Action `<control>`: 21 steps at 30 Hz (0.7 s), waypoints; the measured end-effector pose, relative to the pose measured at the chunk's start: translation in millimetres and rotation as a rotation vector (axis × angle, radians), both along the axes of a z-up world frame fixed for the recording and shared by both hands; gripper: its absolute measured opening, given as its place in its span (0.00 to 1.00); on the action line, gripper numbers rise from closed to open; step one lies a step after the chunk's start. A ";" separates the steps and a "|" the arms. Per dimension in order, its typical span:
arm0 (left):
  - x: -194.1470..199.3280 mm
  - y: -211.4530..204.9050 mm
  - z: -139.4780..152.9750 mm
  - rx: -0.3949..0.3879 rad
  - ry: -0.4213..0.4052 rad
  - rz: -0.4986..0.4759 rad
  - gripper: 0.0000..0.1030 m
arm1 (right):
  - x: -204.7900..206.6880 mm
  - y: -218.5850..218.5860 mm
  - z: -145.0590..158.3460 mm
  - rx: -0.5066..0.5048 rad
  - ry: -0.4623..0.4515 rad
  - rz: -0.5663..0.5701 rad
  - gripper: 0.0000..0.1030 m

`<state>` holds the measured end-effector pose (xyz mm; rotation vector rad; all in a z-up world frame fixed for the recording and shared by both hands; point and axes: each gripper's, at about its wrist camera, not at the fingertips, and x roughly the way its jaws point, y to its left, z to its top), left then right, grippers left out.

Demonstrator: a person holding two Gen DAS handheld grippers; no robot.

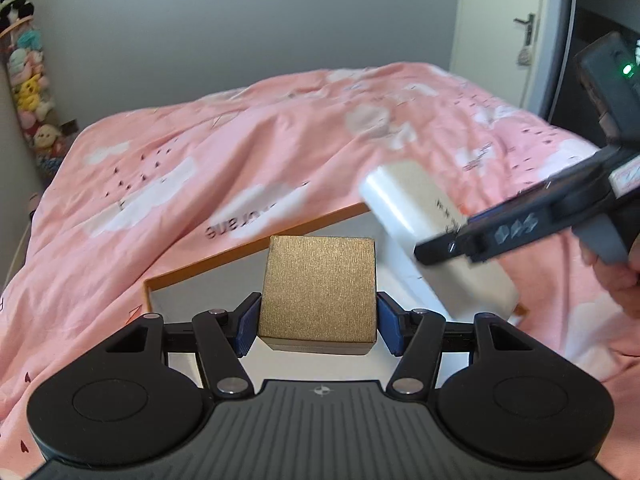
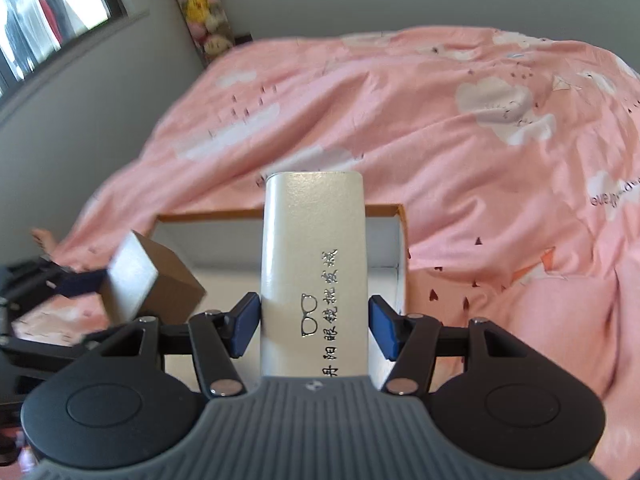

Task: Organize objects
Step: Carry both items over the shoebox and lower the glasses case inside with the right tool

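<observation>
My left gripper (image 1: 318,326) is shut on a gold cube-shaped box (image 1: 318,292), its blue pads pressed against both sides. My right gripper (image 2: 314,328) is shut on a long white glasses case (image 2: 314,264) printed with a spectacles logo and characters. Both are held above an open orange-edged box with a white inside (image 2: 384,248), which lies on the pink bed. In the left wrist view the white case (image 1: 416,216) and the right gripper (image 1: 452,246) hang at the right over the orange-edged box (image 1: 200,276). The gold box (image 2: 148,276) shows at the left in the right wrist view.
A pink duvet with white clouds (image 1: 248,140) covers the bed. Plush toys (image 1: 28,92) are stacked in the far corner by the wall. A white door with a handle (image 1: 520,36) stands at the right. A person's hand (image 1: 616,280) grips the right tool.
</observation>
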<state>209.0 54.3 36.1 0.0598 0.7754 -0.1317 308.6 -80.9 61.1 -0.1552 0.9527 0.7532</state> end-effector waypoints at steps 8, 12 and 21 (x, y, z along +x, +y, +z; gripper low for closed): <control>17.6 11.5 -31.7 -0.006 0.061 -0.005 0.67 | 20.0 41.2 -80.6 -0.221 0.078 0.028 0.59; 21.9 13.9 -40.9 -0.022 0.077 -0.003 0.67 | 11.6 51.5 -90.0 -0.325 0.031 0.077 0.59; 21.8 20.0 -47.7 -0.042 0.081 -0.006 0.67 | 7.8 78.7 -110.1 -0.578 0.027 0.203 0.56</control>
